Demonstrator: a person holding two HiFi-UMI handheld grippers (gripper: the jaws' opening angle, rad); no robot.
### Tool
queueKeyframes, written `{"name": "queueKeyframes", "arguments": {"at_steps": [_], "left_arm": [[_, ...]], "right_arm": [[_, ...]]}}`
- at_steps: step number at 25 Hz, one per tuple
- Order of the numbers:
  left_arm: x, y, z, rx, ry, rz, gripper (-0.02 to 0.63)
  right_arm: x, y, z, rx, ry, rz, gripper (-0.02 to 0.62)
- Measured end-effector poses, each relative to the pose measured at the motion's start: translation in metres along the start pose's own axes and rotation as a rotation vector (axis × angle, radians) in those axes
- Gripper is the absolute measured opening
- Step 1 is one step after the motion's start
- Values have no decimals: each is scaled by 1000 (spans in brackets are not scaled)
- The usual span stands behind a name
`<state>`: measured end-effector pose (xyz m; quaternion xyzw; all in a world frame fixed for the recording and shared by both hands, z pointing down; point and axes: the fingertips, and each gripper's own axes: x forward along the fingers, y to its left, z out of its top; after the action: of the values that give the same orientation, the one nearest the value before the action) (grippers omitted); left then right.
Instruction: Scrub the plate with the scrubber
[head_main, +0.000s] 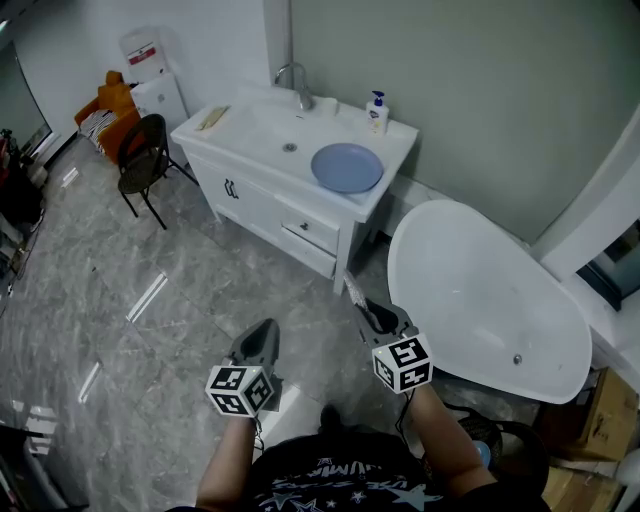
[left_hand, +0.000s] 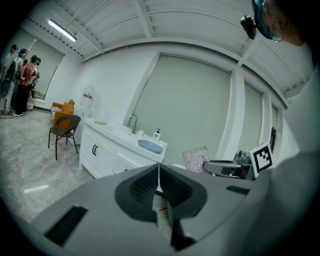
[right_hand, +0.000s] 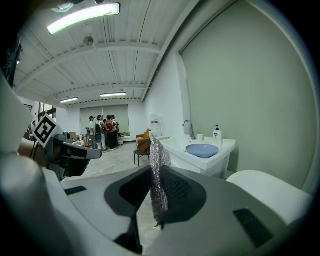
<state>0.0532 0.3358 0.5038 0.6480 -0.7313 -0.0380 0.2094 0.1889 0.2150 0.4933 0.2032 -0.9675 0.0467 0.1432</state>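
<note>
At near left, the grey left gripper (head_main: 266, 335) hangs over the marbled floor (head_main: 150, 300), its jaws pressed together on nothing. Far off, the round blue plate (head_main: 346, 167) lies on the white vanity counter (head_main: 400, 135) (beside the soap bottle (head_main: 377, 112)). At near right, the right gripper (head_main: 372, 312) pinches a silvery mesh scrubber (right_hand: 158, 180), well apart from the plate.

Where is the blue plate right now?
In the head view the blue plate lies on the right end of the white vanity counter, to the right of the sink basin and in front of the soap bottle.
</note>
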Motion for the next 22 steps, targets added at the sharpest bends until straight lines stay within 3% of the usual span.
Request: {"name": "queueKeyframes", "arguments": {"at_steps": [16, 22], "left_arm": [[4, 14, 12, -22, -27, 43, 25], [32, 32, 22, -28, -18, 29, 25]], "right_arm": [[18, -1, 2, 14, 1, 52, 78], [41, -21, 5, 22, 14, 18, 78]]}}
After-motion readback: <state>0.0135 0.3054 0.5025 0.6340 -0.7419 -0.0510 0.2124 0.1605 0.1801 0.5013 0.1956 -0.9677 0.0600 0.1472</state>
